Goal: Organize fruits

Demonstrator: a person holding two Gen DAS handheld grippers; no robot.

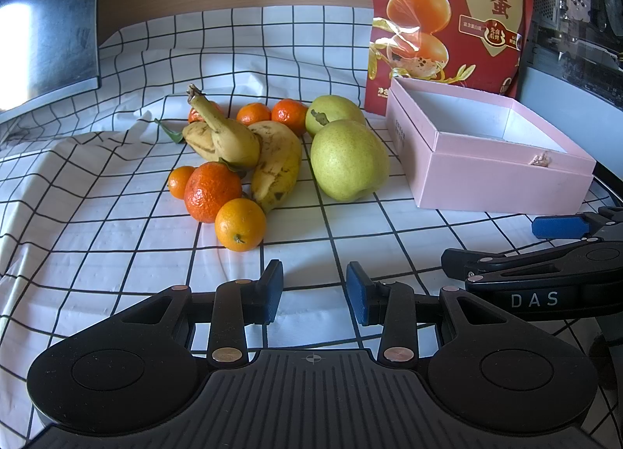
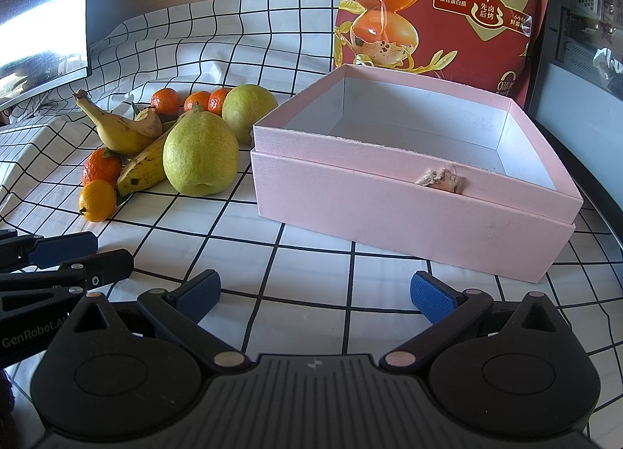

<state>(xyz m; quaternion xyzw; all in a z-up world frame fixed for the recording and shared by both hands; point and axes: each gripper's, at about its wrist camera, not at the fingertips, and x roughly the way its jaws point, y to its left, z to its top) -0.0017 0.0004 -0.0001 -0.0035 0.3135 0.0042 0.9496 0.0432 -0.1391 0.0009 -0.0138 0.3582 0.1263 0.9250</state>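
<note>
A pile of fruit lies on the checked cloth: bananas, two green pears, and several small oranges, the nearest. An open pink box stands to their right and is empty inside. My left gripper is open and empty, just short of the nearest orange. My right gripper is open wide and empty, in front of the pink box. The pears, bananas and oranges show at left in the right wrist view.
A tall red snack bag stands behind the box. A dark monitor is at the far left. The right gripper's fingers show at the right edge of the left view. The table edge curves at right.
</note>
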